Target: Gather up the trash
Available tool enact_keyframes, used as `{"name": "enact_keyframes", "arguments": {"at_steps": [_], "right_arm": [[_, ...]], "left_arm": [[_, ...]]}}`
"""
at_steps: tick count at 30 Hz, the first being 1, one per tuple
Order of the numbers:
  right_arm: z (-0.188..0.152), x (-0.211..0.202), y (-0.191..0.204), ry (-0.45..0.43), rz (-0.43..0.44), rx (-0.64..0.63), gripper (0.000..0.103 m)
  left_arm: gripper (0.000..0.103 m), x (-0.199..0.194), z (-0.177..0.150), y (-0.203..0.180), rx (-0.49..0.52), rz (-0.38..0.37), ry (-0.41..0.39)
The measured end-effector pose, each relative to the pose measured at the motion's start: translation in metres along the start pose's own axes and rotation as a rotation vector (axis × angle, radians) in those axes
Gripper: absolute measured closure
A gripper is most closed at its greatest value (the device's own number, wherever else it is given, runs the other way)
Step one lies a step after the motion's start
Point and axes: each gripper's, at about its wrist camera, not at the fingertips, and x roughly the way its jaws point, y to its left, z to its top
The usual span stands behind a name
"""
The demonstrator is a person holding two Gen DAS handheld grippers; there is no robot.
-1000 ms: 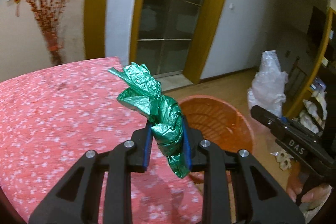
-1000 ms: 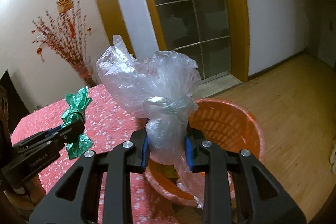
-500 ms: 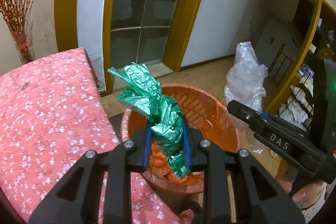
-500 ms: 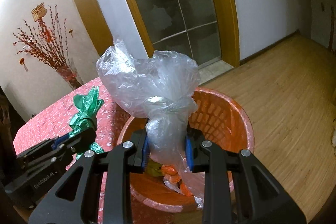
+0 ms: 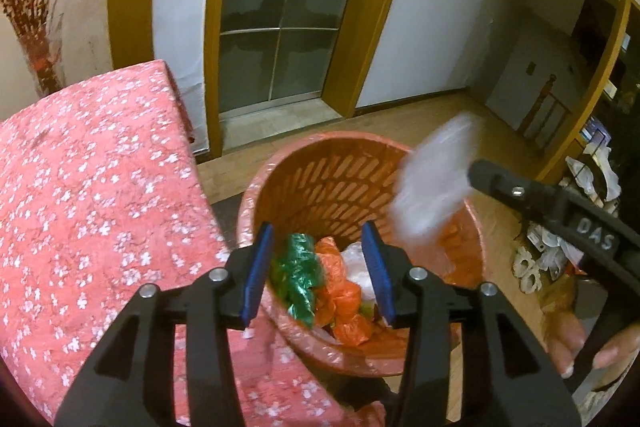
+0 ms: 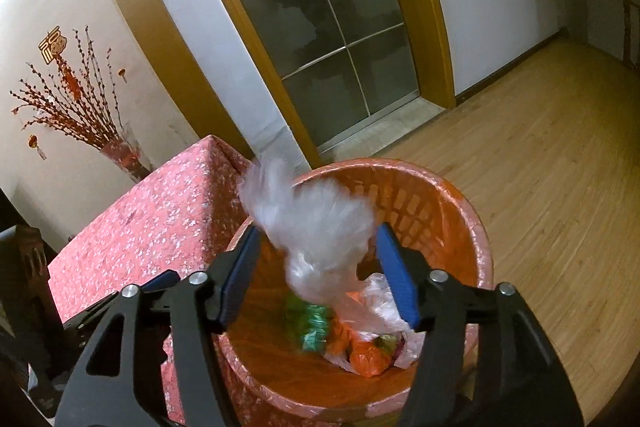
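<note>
The green wrapper (image 5: 298,277) sits in the orange basket (image 5: 320,183) at 6 o'clock – dropped; the clear bag (image 6: 316,231) falls blurred; left gripper (image 5: 316,273) and right gripper (image 6: 320,277) are both spread wide – releasing over the bin.

White walls, a wood-framed glass door (image 6: 320,39), wooden floor (image 6: 552,155), red-clothed table (image 5: 88,195).
</note>
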Motion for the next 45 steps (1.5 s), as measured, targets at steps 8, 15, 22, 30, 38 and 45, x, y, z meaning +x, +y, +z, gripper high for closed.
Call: {"name": "enact_keyframes", "arguments": {"at_steps": [8,15,22,30,38,45], "right_arm": [[-0.007,-0.045,0.02,-0.154,-0.063,-0.09,0.004],[-0.032,-0.096,0.057,-0.298,-0.169,-0.21,0.002],[-0.076,-0.136,0.082,-0.352,-0.107,-0.261,0.002],[-0.124,-0.157,0.096,-0.35,-0.116,-0.281,0.002],[-0.156,-0.165,0.103,-0.314,-0.188,-0.31,0.002],[-0.171,-0.164,0.106,-0.296,-0.273,-0.323,0.002]], "left_arm": [[0.031,-0.058,-0.012,0.025,-0.014,0.073,-0.117],[0.007,-0.138,-0.045,0.034,0.005,0.187,-0.261],[0.004,-0.206,-0.1,0.047,-0.046,0.327,-0.363],[0.004,-0.241,-0.157,0.049,-0.107,0.509,-0.4],[0.004,-0.262,-0.191,0.043,-0.107,0.576,-0.423],[0.004,-0.262,-0.206,0.037,-0.099,0.589,-0.405]]}}
